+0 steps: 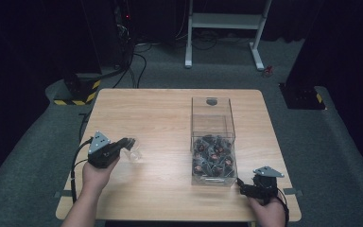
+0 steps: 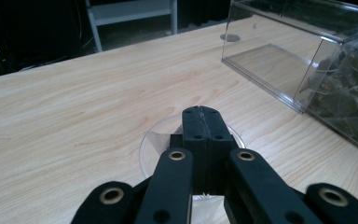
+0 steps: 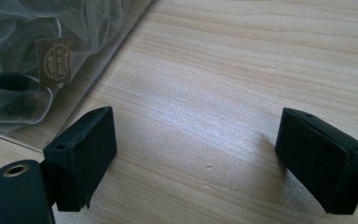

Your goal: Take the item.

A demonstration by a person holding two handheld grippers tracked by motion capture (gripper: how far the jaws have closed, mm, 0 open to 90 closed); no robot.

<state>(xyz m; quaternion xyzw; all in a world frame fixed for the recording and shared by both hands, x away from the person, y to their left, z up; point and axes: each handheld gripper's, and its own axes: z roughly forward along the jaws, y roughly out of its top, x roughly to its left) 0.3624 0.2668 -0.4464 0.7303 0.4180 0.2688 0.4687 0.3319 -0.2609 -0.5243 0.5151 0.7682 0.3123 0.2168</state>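
The left gripper [image 1: 131,143] sits on the left of the wooden surface [image 1: 160,118], jaws pressed together on the rim of a clear cup [image 2: 156,140] whose outline is faint. The right gripper [image 3: 196,158] rests at the near right edge, jaws spread over bare wood. Between them stands a clear box [image 1: 212,142], its near half holding dark mesh pouches [image 1: 212,153], their contents unclear

A clear box [image 1: 212,142] is blocking the tabletop's [image 1: 160,113] right half; bare wood is lying open along the far and left edges.
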